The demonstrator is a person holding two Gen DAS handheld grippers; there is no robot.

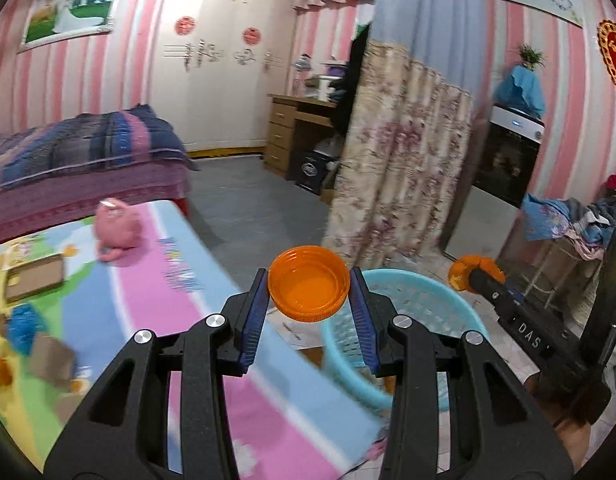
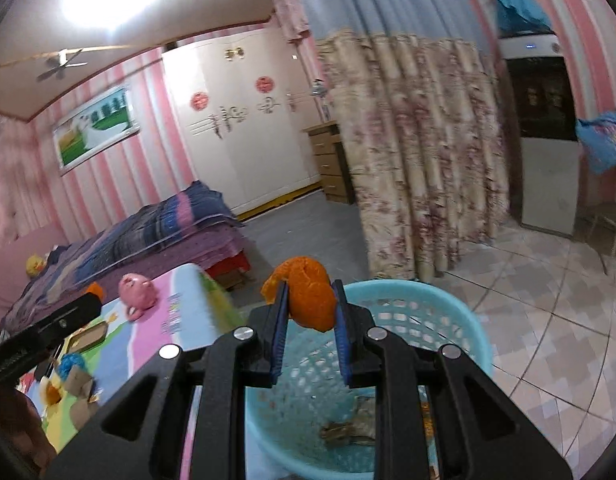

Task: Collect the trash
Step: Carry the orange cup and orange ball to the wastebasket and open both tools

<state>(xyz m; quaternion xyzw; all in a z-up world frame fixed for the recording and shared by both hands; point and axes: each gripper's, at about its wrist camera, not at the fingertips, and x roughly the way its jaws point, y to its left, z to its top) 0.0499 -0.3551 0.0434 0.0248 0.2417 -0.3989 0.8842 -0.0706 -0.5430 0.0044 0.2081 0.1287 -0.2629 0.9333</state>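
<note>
My left gripper [image 1: 309, 290] is shut on an orange plastic lid [image 1: 308, 282], held hollow side up beside the table's right edge. Just beyond and below it stands a light blue mesh basket [image 1: 424, 300] on the floor. My right gripper [image 2: 310, 300] is shut on a curled piece of orange peel [image 2: 310, 294] and hangs over the same basket [image 2: 460, 320], which holds a few crumpled scraps [image 2: 348, 428]. The right gripper with its peel [image 1: 468, 276] shows at the right of the left wrist view. The left gripper's dark arm [image 2: 47, 328] crosses the left of the right wrist view.
A table under a colourful cartoon cloth [image 1: 211, 320] carries a pink plush toy [image 1: 117, 228], a brown card box [image 1: 35, 280], a blue scrubber [image 1: 21, 322] and other scraps. A bed [image 1: 87, 160], a floral curtain [image 1: 400, 160] and a wardrobe stand behind. Tiled floor [image 2: 548, 320] lies right of the basket.
</note>
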